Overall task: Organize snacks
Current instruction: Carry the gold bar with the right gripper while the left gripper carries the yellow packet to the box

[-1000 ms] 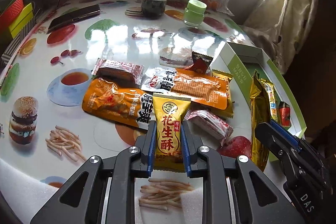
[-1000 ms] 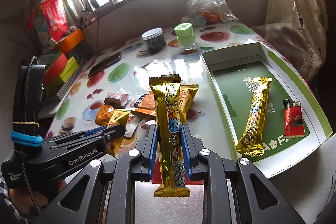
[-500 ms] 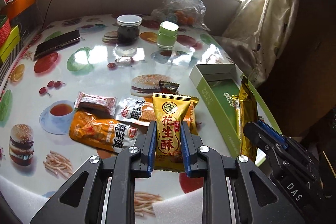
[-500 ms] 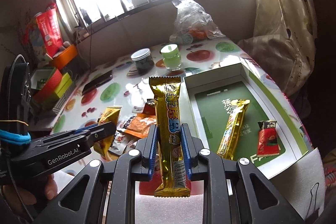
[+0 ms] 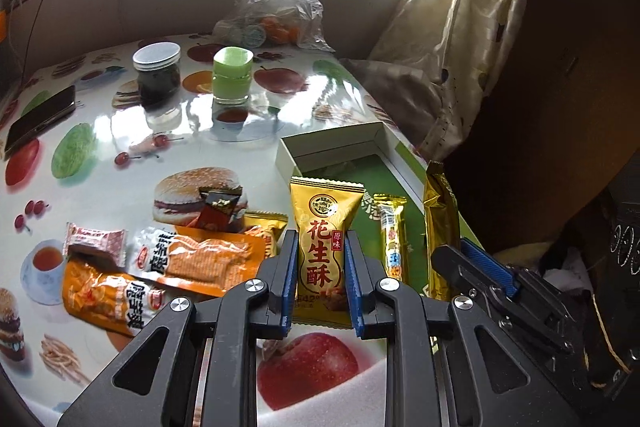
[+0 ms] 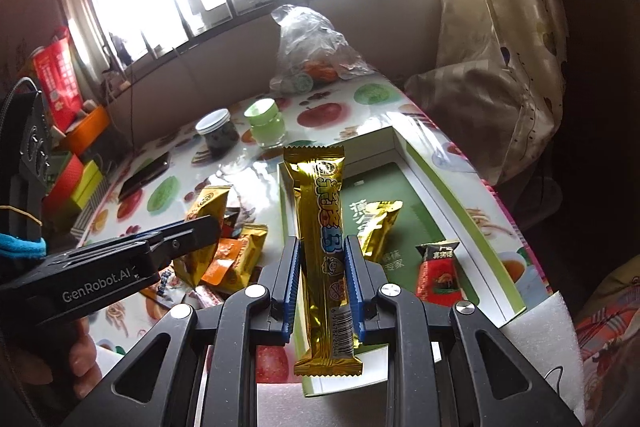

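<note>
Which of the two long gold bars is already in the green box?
The gold bar lying flat on the box floor beside the red packet. The other gold bar is upright in the right gripper, not yet placed.

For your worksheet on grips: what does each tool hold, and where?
Left tool: peanut candy packet, lower half. Right tool: long gold snack bar, lower part.

Right gripper (image 6: 322,263) clamps gold bar (image 6: 322,239) upright above green box (image 6: 424,167); red packet (image 6: 438,273) inside.
</note>
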Available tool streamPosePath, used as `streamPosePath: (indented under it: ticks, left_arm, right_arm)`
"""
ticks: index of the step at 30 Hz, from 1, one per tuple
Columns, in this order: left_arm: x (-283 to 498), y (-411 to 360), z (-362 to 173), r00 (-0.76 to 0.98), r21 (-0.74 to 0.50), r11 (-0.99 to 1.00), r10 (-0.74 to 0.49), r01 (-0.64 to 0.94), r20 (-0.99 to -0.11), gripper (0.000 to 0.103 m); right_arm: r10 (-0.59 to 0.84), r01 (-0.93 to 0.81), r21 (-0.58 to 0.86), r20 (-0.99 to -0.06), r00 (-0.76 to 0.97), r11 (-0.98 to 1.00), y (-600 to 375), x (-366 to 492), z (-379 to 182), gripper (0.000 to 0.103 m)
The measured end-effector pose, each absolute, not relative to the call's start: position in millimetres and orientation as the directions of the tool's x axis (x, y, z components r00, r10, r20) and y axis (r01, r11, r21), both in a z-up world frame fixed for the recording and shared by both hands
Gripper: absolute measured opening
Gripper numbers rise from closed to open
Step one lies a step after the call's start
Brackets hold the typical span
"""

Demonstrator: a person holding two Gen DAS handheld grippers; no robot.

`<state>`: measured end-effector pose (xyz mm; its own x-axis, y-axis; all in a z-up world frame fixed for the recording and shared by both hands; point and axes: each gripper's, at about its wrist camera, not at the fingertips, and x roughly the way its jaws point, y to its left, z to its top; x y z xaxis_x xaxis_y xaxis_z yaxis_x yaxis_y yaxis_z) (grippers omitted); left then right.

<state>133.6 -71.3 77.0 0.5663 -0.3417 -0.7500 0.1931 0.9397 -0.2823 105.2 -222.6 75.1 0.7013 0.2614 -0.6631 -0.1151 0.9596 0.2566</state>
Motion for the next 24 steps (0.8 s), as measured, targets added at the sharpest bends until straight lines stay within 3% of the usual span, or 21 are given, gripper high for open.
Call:
streamPosePath:
  ticks: [10,24]
  left_arm:
    - [164,-101,63,0.502,-0.331,0.916,-0.401,0.226,-0.766,0.023]
    - [184,-131,37,0.454,-0.291,0.924,-0.376,0.247,-0.808,0.023]
  right_arm:
    - [0.202,-0.043,0.234,-0.717,0.667,0.971,-244,118,50,0.021]
    - [0.118,0.029,0.178,-0.760,0.639,0.984,-260,134,28,0.021]
